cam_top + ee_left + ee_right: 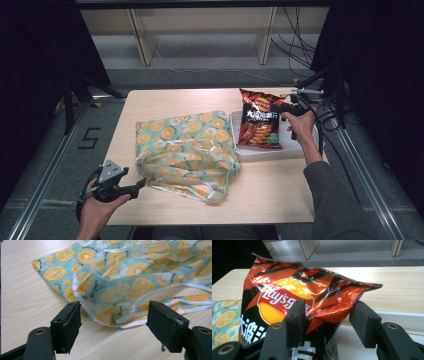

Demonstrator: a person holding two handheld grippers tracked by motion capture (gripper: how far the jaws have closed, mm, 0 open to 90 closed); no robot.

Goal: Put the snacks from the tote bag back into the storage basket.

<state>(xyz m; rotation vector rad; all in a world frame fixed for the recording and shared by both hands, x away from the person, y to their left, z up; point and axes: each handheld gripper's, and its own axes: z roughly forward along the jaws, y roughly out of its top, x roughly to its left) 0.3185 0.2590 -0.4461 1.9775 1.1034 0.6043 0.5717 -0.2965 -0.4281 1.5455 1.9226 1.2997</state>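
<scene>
A fruit-print cloth bag (185,147) lies crumpled in the middle of the wooden table, with its handles (200,192) trailing toward the front edge. My left gripper (141,183) is low at the bag's front left corner. In the left gripper view (115,315) its jaws stand open on either side of the bag's hem (110,322) without touching it. An orange and black bag of crisps (259,122) rests on a white tray (292,147) at the right. My right gripper (286,109) is at its top right corner. That corner (329,302) sits between the open jaws (329,313), pads not pressing.
Bare tabletop (175,102) lies behind the cloth bag and along the front right. Cables (327,117) hang off the right edge near the tray. Dark stands flank the table, with shelving legs (142,45) on the floor behind.
</scene>
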